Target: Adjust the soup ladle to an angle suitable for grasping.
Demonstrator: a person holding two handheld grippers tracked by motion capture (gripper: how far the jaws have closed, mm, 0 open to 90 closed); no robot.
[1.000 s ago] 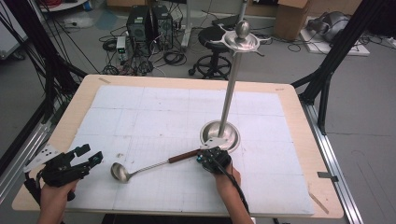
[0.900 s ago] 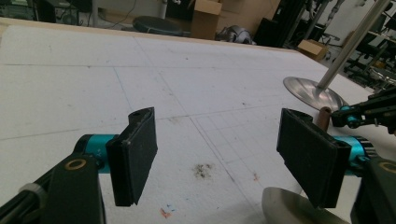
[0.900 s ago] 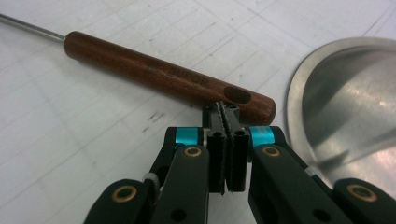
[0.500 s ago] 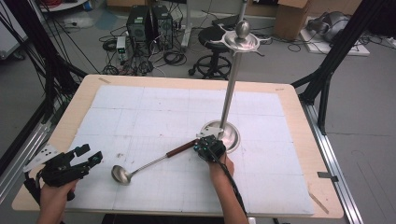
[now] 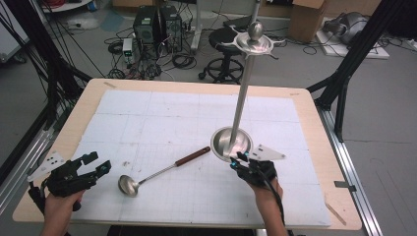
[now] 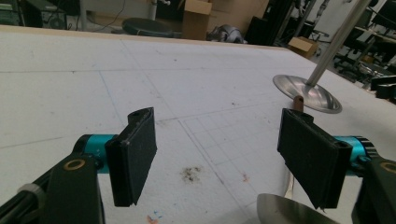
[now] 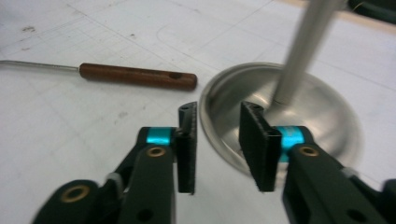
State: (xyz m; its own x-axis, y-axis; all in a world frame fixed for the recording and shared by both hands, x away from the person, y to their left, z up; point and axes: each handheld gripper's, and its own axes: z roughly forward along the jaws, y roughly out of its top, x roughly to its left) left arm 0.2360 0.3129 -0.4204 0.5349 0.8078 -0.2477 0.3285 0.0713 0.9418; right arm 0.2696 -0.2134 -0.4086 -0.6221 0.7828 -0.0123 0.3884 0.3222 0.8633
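A steel ladle (image 5: 129, 185) with a brown wooden handle (image 5: 193, 156) lies on the white mat, bowl toward me. A tall steel stand rises from its round base (image 5: 231, 142) to a hooked top (image 5: 255, 40). My right gripper (image 5: 237, 160) sits at the base's near edge, right of the handle. Its jaws (image 7: 217, 144) have just been opening and stand partly apart with nothing between them; the handle (image 7: 137, 76) lies ahead to their left. My left gripper (image 5: 100, 166) rests at the mat's left, wide open (image 6: 219, 158) and empty, with the ladle bowl (image 6: 289, 210) by its right jaw.
The white gridded mat (image 5: 162, 118) covers most of the wooden table (image 5: 314, 128). The stand's pole (image 5: 242, 98) rises just beyond my right gripper. Black frame legs, cables and a stool stand on the floor beyond the table's far edge.
My right gripper has left the ladle's handle end and moved right to the stand's base, its jaws parting. The handle has swung slightly away. The left gripper has stayed put.
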